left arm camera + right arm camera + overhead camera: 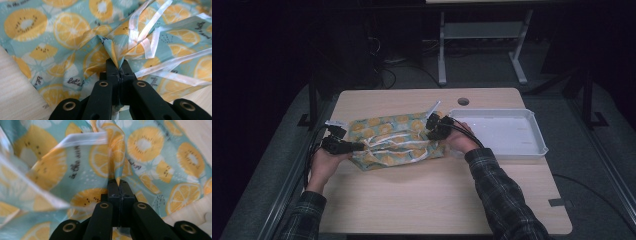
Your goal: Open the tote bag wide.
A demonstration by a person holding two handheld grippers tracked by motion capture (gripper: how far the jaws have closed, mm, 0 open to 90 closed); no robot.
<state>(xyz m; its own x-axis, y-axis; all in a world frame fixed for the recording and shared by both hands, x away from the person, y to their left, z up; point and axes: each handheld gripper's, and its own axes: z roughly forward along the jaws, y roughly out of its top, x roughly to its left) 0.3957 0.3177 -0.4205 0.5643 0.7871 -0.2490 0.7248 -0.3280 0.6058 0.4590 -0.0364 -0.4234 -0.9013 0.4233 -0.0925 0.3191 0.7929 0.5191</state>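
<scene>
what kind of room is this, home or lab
Probably a lab or workshop, not a home: a plain wooden table with a cable hole, a metal desk frame behind it, and cables on a grey floor.

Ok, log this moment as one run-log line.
left claw: shut on fruit-print bag | right claw: shut on fruit-print bag | bag: on table | white tray: beside bag
</scene>
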